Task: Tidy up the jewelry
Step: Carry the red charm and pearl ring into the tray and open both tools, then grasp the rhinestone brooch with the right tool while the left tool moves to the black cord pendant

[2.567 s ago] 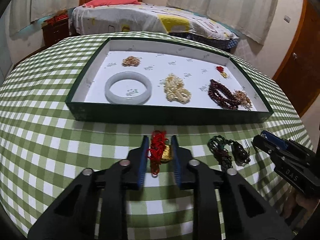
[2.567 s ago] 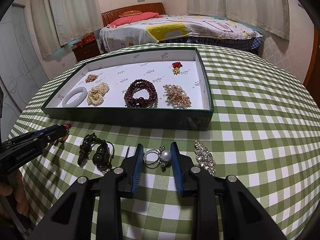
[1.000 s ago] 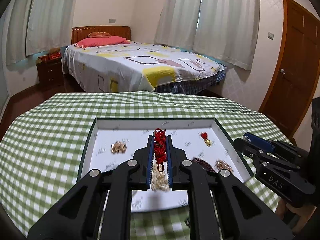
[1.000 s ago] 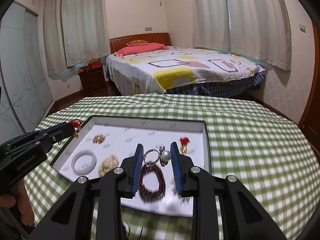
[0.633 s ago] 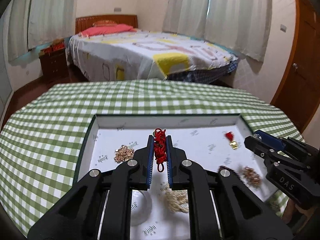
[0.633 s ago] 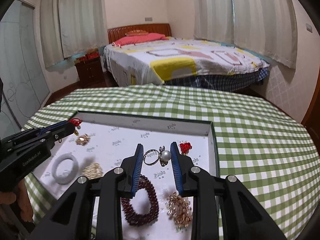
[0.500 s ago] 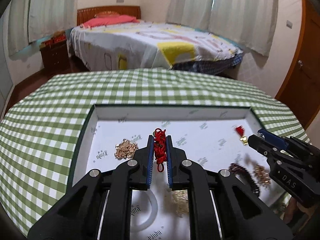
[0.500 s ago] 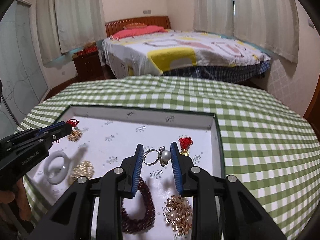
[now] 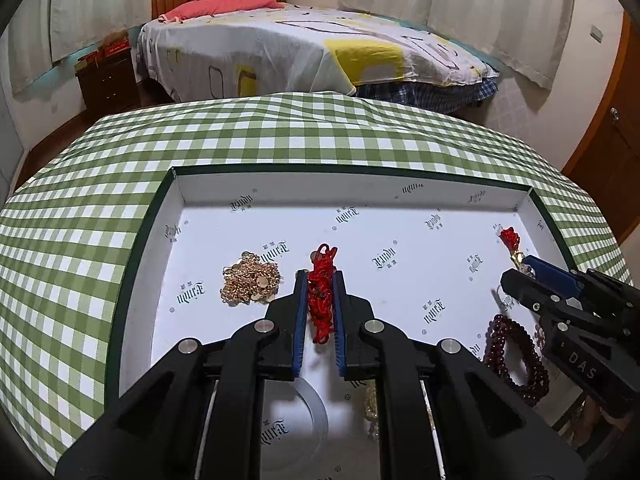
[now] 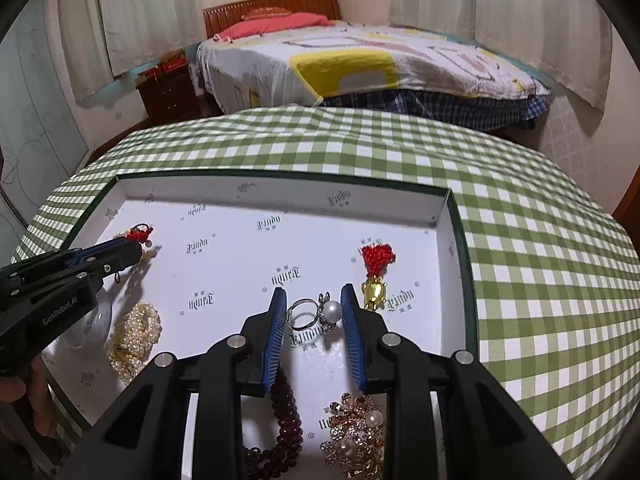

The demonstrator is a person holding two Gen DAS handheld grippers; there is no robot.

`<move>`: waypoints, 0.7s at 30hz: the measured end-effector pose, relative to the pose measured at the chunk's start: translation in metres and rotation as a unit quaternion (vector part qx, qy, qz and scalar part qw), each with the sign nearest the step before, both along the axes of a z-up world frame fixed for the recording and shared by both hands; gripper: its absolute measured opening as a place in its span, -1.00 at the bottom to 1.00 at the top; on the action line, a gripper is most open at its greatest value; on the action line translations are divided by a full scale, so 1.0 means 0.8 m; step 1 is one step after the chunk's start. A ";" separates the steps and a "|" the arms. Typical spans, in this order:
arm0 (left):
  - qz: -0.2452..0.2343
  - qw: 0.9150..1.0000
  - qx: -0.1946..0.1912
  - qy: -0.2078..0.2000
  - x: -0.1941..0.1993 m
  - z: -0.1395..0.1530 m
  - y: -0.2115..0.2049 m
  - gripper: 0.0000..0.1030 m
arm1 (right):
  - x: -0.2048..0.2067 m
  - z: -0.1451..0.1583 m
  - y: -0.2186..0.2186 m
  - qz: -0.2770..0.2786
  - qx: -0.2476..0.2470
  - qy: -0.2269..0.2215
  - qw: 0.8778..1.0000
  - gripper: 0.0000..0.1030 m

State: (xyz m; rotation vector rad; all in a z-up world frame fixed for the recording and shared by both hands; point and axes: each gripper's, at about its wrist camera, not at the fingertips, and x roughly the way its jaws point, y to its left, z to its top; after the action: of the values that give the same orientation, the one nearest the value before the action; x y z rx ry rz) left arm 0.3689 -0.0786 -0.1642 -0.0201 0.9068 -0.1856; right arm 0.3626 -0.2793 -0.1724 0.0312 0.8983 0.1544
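Observation:
My left gripper [image 9: 320,280] is shut on a red cord charm [image 9: 321,292] and hangs over the white floor of the dark green tray [image 9: 360,200], right of a gold chain pile [image 9: 250,284]. My right gripper [image 10: 314,312] is shut on a silver ring with a pearl [image 10: 316,314], over the tray's right half, just left of a red-tasselled gold charm [image 10: 376,276]. Each gripper shows in the other's view: the right gripper [image 9: 516,276] at the right edge, the left gripper [image 10: 132,250] at the left with the red charm [image 10: 140,234] in its tip.
In the tray also lie a dark red bead bracelet [image 10: 280,420], a pearl strand [image 10: 134,336], a gold-and-pearl cluster [image 10: 354,436] and a pale bangle [image 9: 296,420], partly hidden. The tray sits on a green checked tablecloth [image 10: 540,280]. A bed [image 9: 300,48] stands beyond the table.
Both grippers have sunk and tilted down toward the tray, each still holding its piece. The tray now fills more of both views.

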 end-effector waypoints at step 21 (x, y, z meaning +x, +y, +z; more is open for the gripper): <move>0.014 0.998 -0.009 -0.056 -0.051 0.033 0.010 -0.02 | -0.059 0.036 -0.025 -0.013 0.018 -0.062 0.998 -0.19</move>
State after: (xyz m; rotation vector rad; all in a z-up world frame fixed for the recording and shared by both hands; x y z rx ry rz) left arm 0.3283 -0.0706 -0.1381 -0.0388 0.7930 -0.1674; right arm 0.3156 -0.2994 -0.1438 0.0670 0.7704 0.1465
